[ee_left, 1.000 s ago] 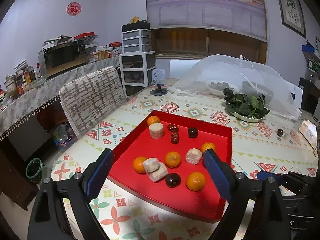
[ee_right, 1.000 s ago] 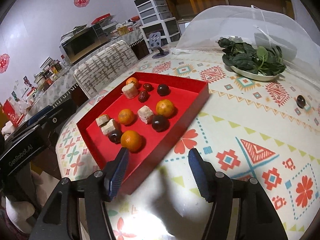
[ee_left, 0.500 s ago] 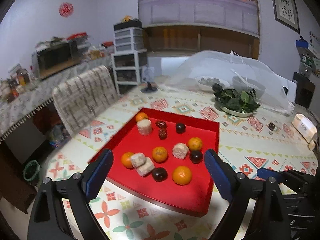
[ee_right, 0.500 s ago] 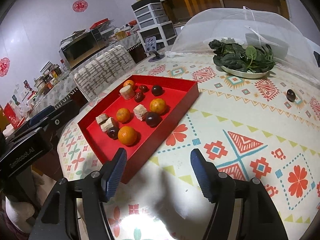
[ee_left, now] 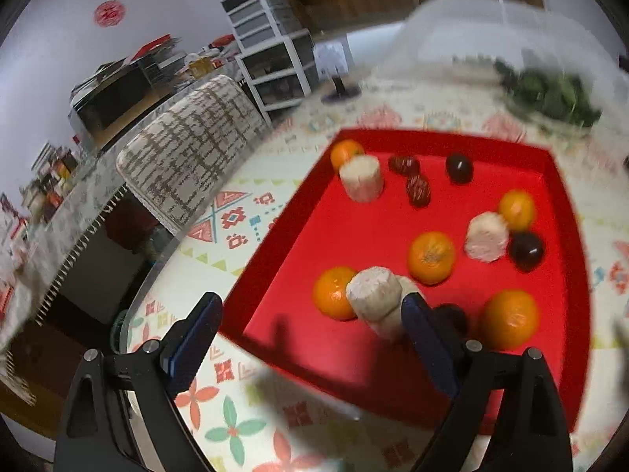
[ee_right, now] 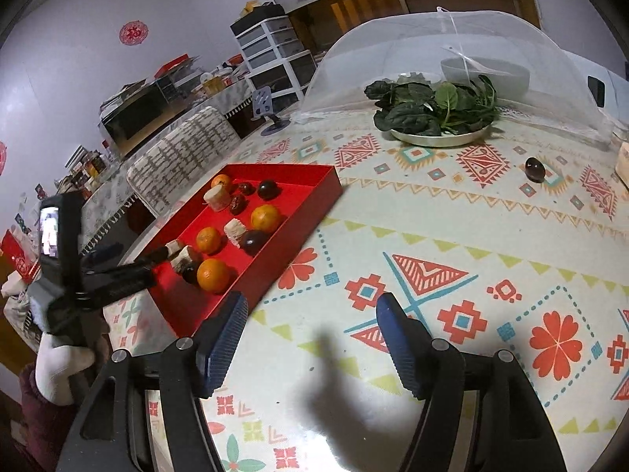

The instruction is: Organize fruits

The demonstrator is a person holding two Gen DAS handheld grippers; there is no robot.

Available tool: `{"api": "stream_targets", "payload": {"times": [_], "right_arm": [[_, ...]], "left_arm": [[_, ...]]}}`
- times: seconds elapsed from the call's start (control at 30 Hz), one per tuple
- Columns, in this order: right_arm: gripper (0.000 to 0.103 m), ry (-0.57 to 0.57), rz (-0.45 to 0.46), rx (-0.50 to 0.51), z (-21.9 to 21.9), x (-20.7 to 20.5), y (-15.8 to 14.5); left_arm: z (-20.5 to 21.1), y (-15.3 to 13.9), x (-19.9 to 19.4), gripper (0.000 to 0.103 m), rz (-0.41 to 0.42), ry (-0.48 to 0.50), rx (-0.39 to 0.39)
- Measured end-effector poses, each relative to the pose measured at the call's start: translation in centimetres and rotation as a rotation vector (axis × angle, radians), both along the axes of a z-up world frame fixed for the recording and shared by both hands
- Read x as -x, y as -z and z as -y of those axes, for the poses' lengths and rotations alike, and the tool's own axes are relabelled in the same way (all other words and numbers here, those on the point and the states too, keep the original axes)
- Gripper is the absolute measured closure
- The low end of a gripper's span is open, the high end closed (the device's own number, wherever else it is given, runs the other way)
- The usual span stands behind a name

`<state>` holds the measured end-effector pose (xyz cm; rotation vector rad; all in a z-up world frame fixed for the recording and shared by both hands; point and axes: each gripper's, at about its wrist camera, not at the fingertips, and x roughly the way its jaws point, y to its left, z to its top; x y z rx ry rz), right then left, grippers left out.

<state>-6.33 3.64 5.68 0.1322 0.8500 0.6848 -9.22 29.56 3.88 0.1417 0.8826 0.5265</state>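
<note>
A red tray (ee_left: 566, 212) (ee_right: 310, 196) on the patterned table holds several oranges (ee_left: 430, 256), dark plums (ee_left: 526, 251), red dates (ee_left: 417, 190) and pale cane pieces (ee_left: 371, 295). My left gripper (ee_left: 310, 326) is open, low over the tray's near left corner; its right finger stands beside the nearest cane pieces. It also shows in the right wrist view (ee_right: 157, 253), reaching into the tray. My right gripper (ee_right: 312, 338) is open and empty over the tablecloth, right of the tray. One loose plum (ee_right: 534, 168) lies on the table far right.
A plate of leafy greens (ee_right: 436, 118) sits at the back beside a mesh food cover (ee_right: 452, 51). A chair with a patterned back (ee_left: 188, 157) stands at the table's left edge. Shelves and drawers line the far wall.
My left gripper has dropped and moved forward to the tray's near left corner, close to the cane pieces. My right gripper has pulled back and to the right, away from the tray.
</note>
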Motion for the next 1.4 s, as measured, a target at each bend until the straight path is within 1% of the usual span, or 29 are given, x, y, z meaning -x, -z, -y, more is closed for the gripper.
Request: {"api": "stream_targets", "payload": {"times": [0.1,0.17,0.23,0.27,0.3,0.33,0.4,0.47,0.5,0.63,0.73,0.83,0.87,0.9,0.97,1.0,1.03,1.07,1.17,1.23,1.3,1.33,1.4], "right_arm": [[0.03,-0.007,0.001,0.002,-0.3,0.1,0.1],[0.03,-0.01,-0.002,0.002,-0.4,0.1,0.1],[0.03,-0.006,-0.004,-0.003,-0.3,0.0,0.1],[0.03,-0.003,-0.004,-0.004,-0.2,-0.1,0.1],[0.03,0.0,-0.005,-0.004,-0.1,-0.2,0.2],[0.03,0.003,-0.006,-0.004,0.0,-0.3,0.2],[0.03,0.012,-0.006,-0.003,0.4,-0.6,0.2],[0.03,0.02,-0.009,-0.006,0.6,-0.9,0.2],[0.029,0.026,-0.012,-0.011,0.7,-1.1,0.3],[0.029,0.035,-0.02,-0.026,0.9,-1.4,0.5],[0.029,0.032,-0.025,-0.022,0.7,-1.5,0.7],[0.029,0.035,-0.029,-0.016,0.7,-1.8,0.8],[0.029,0.037,-0.03,-0.016,0.7,-1.9,0.8],[0.029,0.039,-0.03,-0.017,0.8,-2.0,0.8],[0.028,0.045,-0.034,-0.021,0.9,-2.2,0.9],[0.027,0.047,-0.036,-0.023,0.9,-2.3,0.9],[0.026,0.048,-0.039,-0.025,0.9,-2.4,1.0],[0.026,0.047,-0.043,-0.028,0.8,-2.5,1.1],[0.026,0.041,-0.045,-0.029,0.8,-2.5,1.2],[0.026,0.038,-0.049,-0.033,0.7,-2.6,1.3],[0.026,0.035,-0.052,-0.035,0.5,-2.7,1.4],[0.026,0.033,-0.055,-0.037,0.4,-2.7,1.5],[0.026,0.026,-0.06,-0.042,0.1,-2.7,1.6]], "left_arm": [[0.1,0.0,-1.8,0.01,-0.02,0.002,-0.033],[0.1,0.1,-3.1,0.01,-0.032,0.015,-0.04],[-0.1,0.1,-4.4,0.01,-0.044,0.01,-0.07],[-0.2,0.0,-4.8,0.01,-0.048,0.012,-0.065],[-0.4,-0.3,-4.9,0.01,-0.047,0.02,-0.042],[-0.9,-1.1,-4.8,0.01,-0.025,0.028,0.0],[-2.0,-2.4,-4.9,0.01,0.008,0.011,0.013],[-3.1,-3.1,-5.8,0.01,0.015,-0.004,0.023],[-3.9,-3.5,-6.9,0.01,0.015,-0.007,0.027],[-5.8,-3.2,-10.5,0.01,0.004,-0.038,-0.05],[-6.2,-2.1,-12.9,0.01,-0.031,-0.043,-0.064],[-6.0,-0.8,-13.8,0.01,-0.078,-0.044,-0.098],[-5.8,-0.8,-13.7,0.01,-0.074,-0.041,-0.112],[-5.6,-0.8,-13.5,0.01,-0.089,-0.033,-0.124],[-5.2,-0.9,-13.0,0.01,-0.116,-0.007,-0.122],[-4.8,-1.1,-12.4,0.01,-0.135,0.025,-0.113],[-4.6,-1.3,-11.8,0.01,-0.137,0.043,-0.104],[-4.4,-1.7,-11.0,0.01,-0.129,0.056,-0.095],[-3.9,-3.6,-7.2,0.01,-0.069,0.085,-0.057],[-3.3,-4.6,-4.6,0.01,-0.027,0.126,-0.025],[-2.2,-4.7,-2.5,0.01,-0.017,0.178,-0.023],[-1.8,-4.5,-2.1,0.01,-0.02,0.196,-0.027],[-1.0,-3.3,-1.7,0.01,-0.056,0.23,-0.055]]}}
